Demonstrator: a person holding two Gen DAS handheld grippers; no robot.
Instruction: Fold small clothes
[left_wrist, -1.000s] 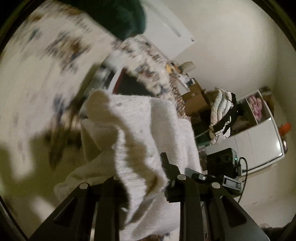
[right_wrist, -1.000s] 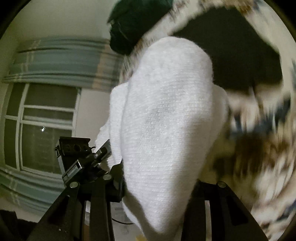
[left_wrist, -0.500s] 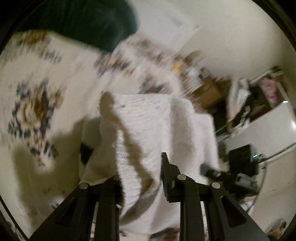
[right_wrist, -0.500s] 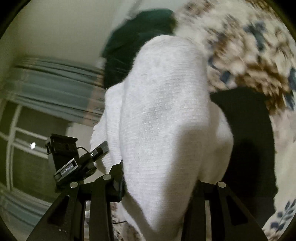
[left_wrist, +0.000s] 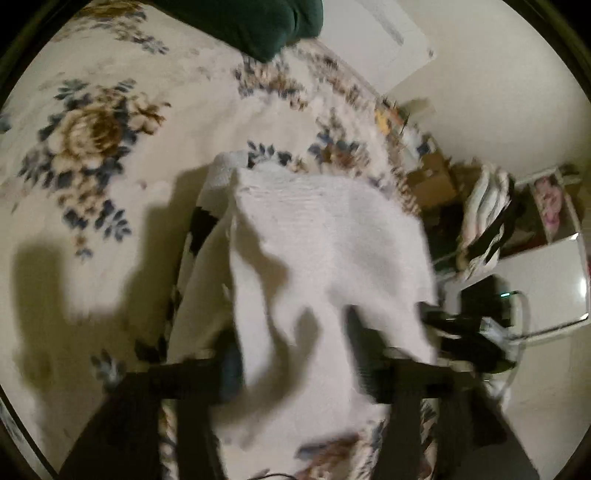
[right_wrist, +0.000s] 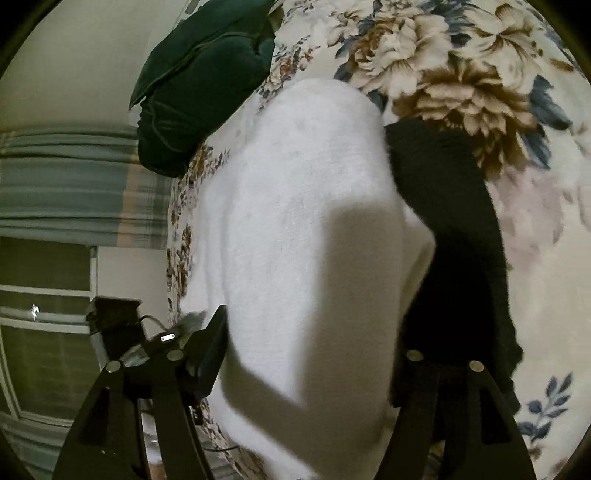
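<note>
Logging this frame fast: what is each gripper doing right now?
Left gripper: open, white sock draped between its fingers.
Right gripper: open, the same sock lying between its fingers.

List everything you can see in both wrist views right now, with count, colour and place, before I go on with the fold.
White knit garment: one, white, draped between the jaws in both views, over the blanket.
Black garment: one, black, on the blanket right of the white one.
Floral blanket: one, cream with brown and blue flowers, under everything.
Dark green pillow: one, at the blanket's far edge.
Curtain: one, grey-blue striped, above a dark window, right view's left side.
Shelf unit: one, white, left view's right side, with clutter beside it.
Left gripper: black, jaws either side of the white garment; too blurred to judge the grip.
Right gripper: black, jaws spread wide around the white garment.
</note>
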